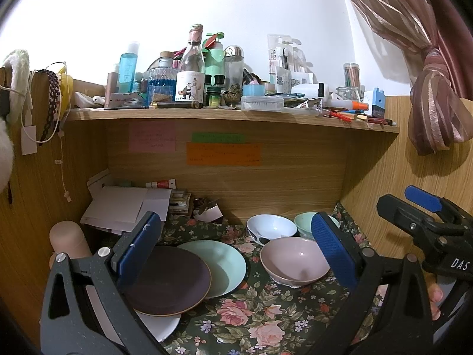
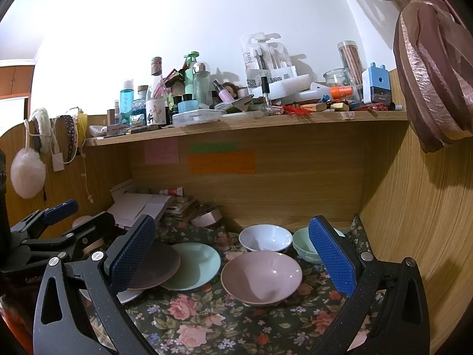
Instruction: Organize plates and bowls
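On the floral cloth (image 1: 251,319) lie three overlapping plates: a dark purple plate (image 1: 168,281) over a white plate (image 1: 162,325) and beside a mint plate (image 1: 221,263). To the right stand a pink bowl (image 1: 292,260), a white bowl (image 1: 270,227) and a mint bowl (image 1: 304,222). My left gripper (image 1: 236,245) is open and empty above the plates. My right gripper (image 2: 233,254) is open and empty above the pink bowl (image 2: 260,275); it also shows at the right of the left wrist view (image 1: 425,216). The purple plate (image 2: 156,263) and mint plate (image 2: 195,263) lie to its left.
A wooden shelf (image 1: 230,115) crowded with bottles and jars hangs above. Papers and boxes (image 1: 124,204) pile at the back left, with a pink flask (image 1: 66,239) beside them. Wooden walls close in on both sides; a curtain (image 1: 431,88) hangs at the right.
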`<control>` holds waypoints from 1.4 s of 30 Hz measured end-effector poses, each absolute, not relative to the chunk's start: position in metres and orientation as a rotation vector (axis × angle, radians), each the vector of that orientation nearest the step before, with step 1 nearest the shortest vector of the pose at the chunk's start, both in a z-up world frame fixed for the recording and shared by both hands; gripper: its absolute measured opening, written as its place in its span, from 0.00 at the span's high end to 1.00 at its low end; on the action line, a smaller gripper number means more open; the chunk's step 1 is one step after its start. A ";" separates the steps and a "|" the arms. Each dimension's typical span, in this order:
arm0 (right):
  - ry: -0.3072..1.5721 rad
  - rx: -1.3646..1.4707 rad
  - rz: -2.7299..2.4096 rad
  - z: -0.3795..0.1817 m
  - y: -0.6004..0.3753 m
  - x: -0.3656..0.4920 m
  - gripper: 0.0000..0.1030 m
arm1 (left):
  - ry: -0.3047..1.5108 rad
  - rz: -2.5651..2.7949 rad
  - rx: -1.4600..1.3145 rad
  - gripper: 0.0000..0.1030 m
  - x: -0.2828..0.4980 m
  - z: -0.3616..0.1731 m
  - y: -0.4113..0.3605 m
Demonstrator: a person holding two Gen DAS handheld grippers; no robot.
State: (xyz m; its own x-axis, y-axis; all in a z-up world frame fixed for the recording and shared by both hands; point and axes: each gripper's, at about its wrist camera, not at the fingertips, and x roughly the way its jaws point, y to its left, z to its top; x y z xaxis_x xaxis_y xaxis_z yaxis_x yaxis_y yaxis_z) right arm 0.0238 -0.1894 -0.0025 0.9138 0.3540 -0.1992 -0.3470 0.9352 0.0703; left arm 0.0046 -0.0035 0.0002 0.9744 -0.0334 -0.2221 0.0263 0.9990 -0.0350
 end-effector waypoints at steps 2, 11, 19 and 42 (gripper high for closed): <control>0.212 0.035 0.361 -0.002 -0.189 0.024 0.00 | 0.225 -0.031 -0.032 0.00 0.005 0.000 -0.003; 0.212 0.033 0.360 -0.004 -0.189 0.024 0.00 | 0.225 -0.031 -0.036 0.00 0.005 0.001 -0.003; 0.220 0.022 0.363 -0.001 -0.182 0.026 0.00 | 0.228 -0.024 -0.047 0.00 0.010 -0.002 0.003; 0.427 -0.064 0.456 -0.061 -0.114 0.097 0.00 | 0.429 0.102 -0.145 0.00 0.056 -0.071 0.090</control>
State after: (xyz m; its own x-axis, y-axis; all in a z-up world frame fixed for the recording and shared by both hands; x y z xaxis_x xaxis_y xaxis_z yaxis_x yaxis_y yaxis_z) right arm 0.0971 -0.1144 -0.0615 0.8113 0.4136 -0.4132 -0.4398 0.8974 0.0347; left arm 0.0555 0.0896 -0.0711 0.9046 0.0678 -0.4208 -0.1288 0.9846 -0.1183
